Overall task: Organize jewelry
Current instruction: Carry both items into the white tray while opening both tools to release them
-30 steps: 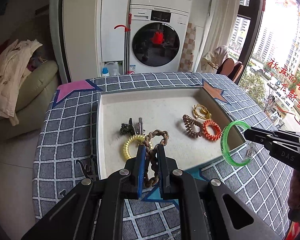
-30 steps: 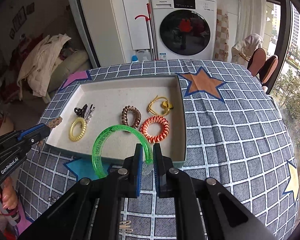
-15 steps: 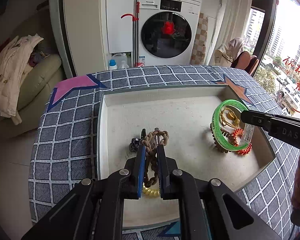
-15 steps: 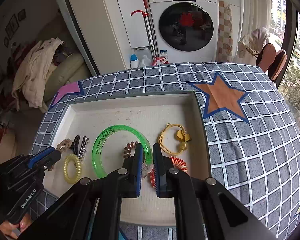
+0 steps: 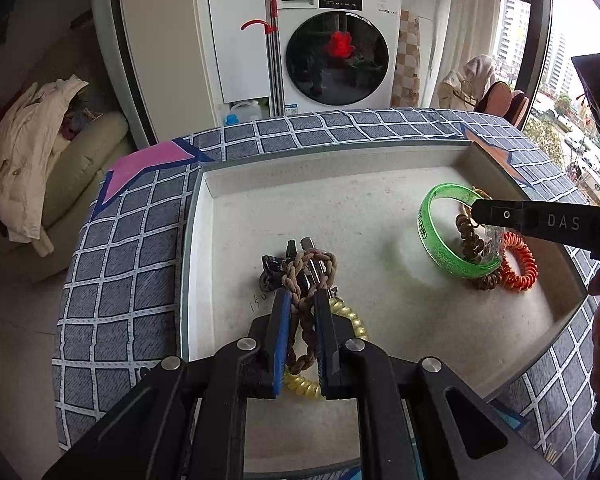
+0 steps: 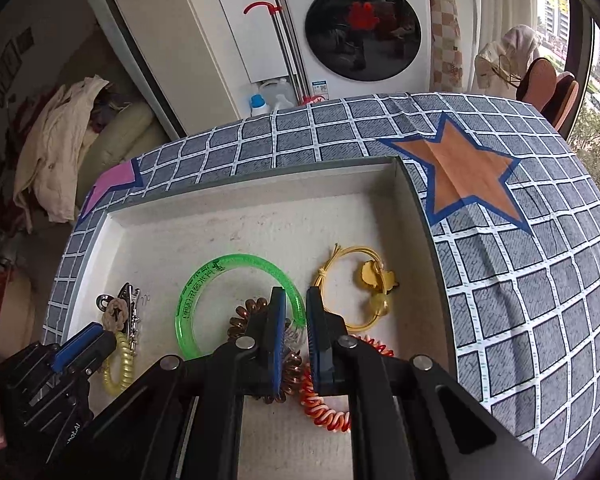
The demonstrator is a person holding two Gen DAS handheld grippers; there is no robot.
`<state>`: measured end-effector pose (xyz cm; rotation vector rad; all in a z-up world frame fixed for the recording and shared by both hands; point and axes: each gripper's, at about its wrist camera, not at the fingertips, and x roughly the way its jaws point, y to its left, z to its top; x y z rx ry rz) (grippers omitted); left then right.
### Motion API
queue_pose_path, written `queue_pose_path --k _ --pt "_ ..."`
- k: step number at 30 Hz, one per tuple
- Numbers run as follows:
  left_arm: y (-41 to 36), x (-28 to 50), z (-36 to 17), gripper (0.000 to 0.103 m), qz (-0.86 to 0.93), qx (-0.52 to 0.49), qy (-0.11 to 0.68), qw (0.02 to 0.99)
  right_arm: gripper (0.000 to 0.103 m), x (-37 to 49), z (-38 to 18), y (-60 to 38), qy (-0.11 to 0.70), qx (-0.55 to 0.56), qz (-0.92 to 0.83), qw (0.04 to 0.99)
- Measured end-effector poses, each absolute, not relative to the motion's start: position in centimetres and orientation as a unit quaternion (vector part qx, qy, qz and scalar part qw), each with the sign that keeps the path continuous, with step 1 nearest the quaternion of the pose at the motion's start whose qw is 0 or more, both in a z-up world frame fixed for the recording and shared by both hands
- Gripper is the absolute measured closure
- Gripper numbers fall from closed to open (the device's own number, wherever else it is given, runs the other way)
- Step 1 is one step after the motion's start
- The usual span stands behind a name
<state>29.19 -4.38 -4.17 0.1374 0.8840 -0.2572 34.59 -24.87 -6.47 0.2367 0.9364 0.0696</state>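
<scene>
Left gripper (image 5: 301, 300) and right gripper (image 6: 295, 304) — both angled downward, jaws clamped

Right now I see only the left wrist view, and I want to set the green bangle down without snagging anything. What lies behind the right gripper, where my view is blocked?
Observer: A yellow cord hair tie with charms lies in the tray, just right of the green bangle.
Operator: Is the bangle touching it?
Observer: No. A gap of bare tray floor shows between them; the right gripper has its jaws shut on the bangle's rim on that side.
</scene>
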Motion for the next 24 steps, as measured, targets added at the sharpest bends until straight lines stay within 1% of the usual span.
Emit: queue_pose_path --k 4,5,6,8,15,24 --pt "-4.6 29.1 -4.2 0.071 -0.121 0.074 0.421 0.896 0.088 34.7 -6.6 -25.1 0.454 0.122 0.037 0.882" --pt "-4.6 29.0 -4.2 0.071 -0.120 0.074 0.420 0.896 0.082 34.6 -6.6 -25.2 0.454 0.124 0.038 0.881" --pt "-4.6 29.0 -4.1 0.071 -0.120 0.074 0.420 0.897 0.069 34.6 -6.6 -25.2 0.454 0.128 0.040 0.881" --pt "-4.5 28.8 -4.0 0.071 -0.119 0.074 0.416 0.898 0.056 34.3 -6.4 -25.5 0.448 0.134 0.040 0.883" --pt "-4.2 28.5 -3.3 0.071 -0.114 0.068 0.407 0.904 0.055 32.3 -5.0 -25.8 0.424 0.147 0.048 0.892" --pt "-4.4 28.6 -3.6 0.071 -0.118 0.064 0.415 0.900 0.055 28.9 -3.9 -26.0 0.407 0.163 0.056 0.897"
